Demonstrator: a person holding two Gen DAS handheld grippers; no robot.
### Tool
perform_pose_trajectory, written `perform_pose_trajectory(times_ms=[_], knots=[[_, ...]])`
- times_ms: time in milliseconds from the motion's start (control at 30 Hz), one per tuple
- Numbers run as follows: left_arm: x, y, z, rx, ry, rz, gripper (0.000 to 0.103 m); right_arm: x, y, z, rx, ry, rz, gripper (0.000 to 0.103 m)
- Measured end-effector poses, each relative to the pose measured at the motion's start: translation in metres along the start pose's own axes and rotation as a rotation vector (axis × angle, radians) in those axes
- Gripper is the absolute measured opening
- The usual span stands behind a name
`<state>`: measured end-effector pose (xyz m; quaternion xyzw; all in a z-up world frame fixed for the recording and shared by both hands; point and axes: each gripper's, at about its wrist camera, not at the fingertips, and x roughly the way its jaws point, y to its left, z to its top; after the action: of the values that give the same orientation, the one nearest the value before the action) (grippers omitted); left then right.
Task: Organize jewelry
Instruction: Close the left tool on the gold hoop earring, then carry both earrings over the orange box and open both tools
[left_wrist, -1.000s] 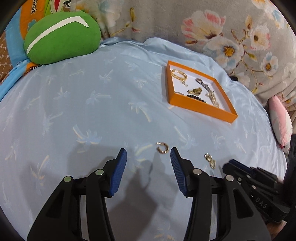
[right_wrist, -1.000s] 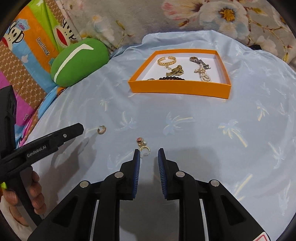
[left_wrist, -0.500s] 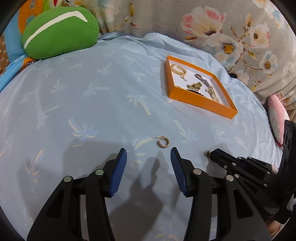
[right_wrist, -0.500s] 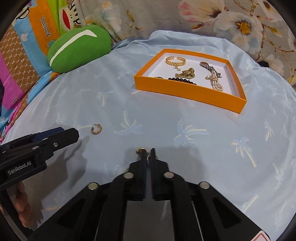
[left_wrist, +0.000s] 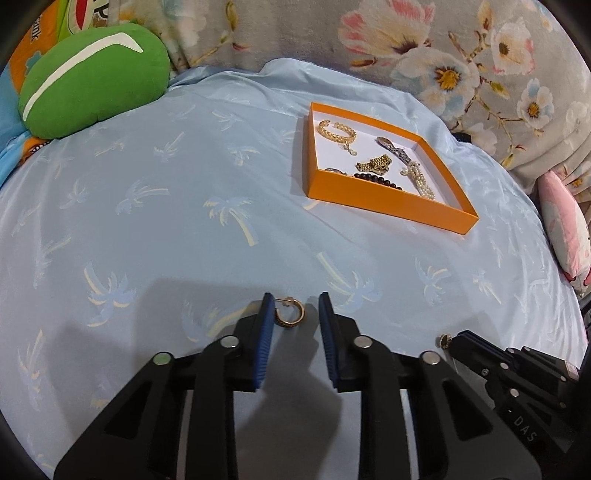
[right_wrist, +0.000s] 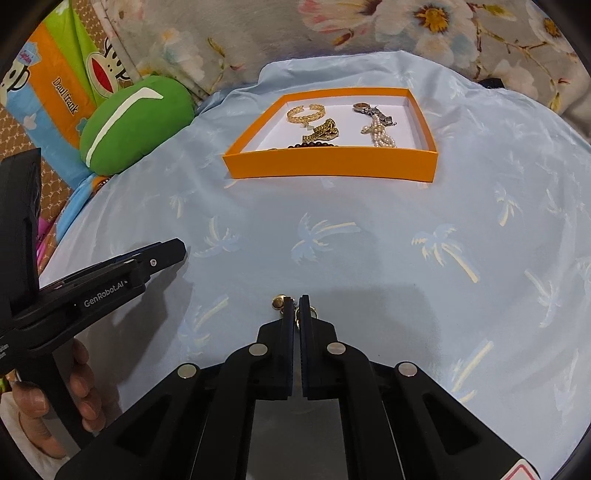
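Blue sheet (left_wrist: 184, 206): green cushion (left_wrist: 92, 74), orange tray (left_wrist: 388, 201) beyond.

"GenRobot.AI" on left gripper (right_wrist: 173, 254); "DAS" on right gripper (left_wrist: 456, 341).

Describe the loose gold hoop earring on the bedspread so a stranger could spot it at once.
Start at the orange tray on the blue palm-print bedspread and come toward the camera. The hoop earring lies between the open blue fingers of the left gripper. It is a plain open gold hoop, unlike the dangly earring pinched by the right gripper.
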<state>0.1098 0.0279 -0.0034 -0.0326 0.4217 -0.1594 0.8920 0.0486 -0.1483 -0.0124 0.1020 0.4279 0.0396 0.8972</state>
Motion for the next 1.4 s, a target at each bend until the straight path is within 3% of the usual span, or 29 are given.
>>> perform_pose_trajectory(times_ms=[367,400,433,933,1200,1400], knots=[[0.002,0.001,0.002,0.008,-0.001,0.011,0.014,-0.003,-0.006,-0.001,0.025,-0.025,0.031,0.002],[0.001,0.001,0.002,0.011,-0.005,0.013,0.002,-0.005,-0.007,0.000,0.027,-0.029,0.031,0.002],[0.001,0.001,0.002,0.015,0.001,0.011,0.001,-0.007,-0.007,0.000,0.030,-0.033,0.031,0.002],[-0.026,-0.009,0.006,0.023,-0.031,-0.038,0.001,-0.036,-0.019,0.013,0.049,-0.102,0.032,0.002],[-0.033,-0.024,0.042,0.054,-0.074,-0.067,0.001,-0.050,-0.027,0.069,0.045,-0.195,0.046,0.002],[-0.012,-0.041,0.100,0.076,-0.111,-0.090,0.001,-0.031,-0.039,0.137,0.034,-0.238,0.040,0.002]])
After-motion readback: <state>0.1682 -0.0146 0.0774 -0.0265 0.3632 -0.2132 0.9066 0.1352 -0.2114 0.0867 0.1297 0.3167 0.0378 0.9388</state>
